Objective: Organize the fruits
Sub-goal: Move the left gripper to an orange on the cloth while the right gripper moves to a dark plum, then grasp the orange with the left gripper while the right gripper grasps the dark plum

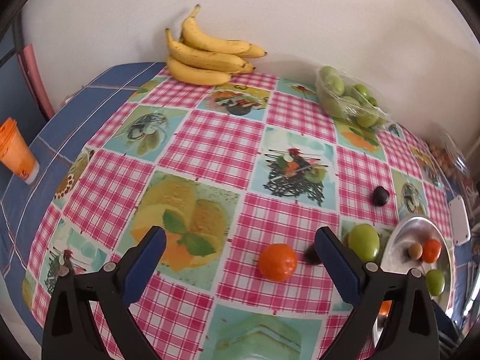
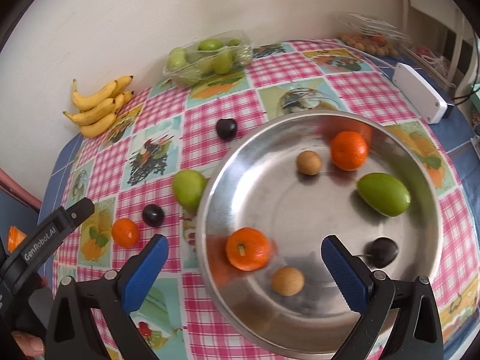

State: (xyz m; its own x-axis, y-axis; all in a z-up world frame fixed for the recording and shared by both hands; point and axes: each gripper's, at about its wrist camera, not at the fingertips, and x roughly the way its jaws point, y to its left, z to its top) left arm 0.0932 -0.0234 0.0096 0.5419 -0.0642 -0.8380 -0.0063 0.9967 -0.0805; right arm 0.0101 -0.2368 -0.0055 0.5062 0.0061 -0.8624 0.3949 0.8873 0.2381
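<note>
A steel bowl (image 2: 300, 126) holds two oranges (image 2: 247, 249), a green fruit (image 2: 384, 194), a dark plum (image 2: 382, 251) and two small brown fruits (image 2: 287, 280). On the cloth beside it lie an orange (image 1: 277, 261), a green fruit (image 1: 363, 242) and two dark plums (image 1: 380, 196). My left gripper (image 1: 240, 241) is open and empty, just above the loose orange. My right gripper (image 2: 244, 250) is open and empty above the bowl's near side. The left gripper also shows in the right wrist view (image 2: 54, 228).
Bananas (image 1: 207, 54) lie at the wall. A clear tray of green fruits (image 1: 348, 96) sits to their right, a tray of small brown fruits (image 2: 372, 42) at the far right. A white box (image 2: 420, 90) is behind the bowl. An orange cup (image 1: 16, 150) stands left.
</note>
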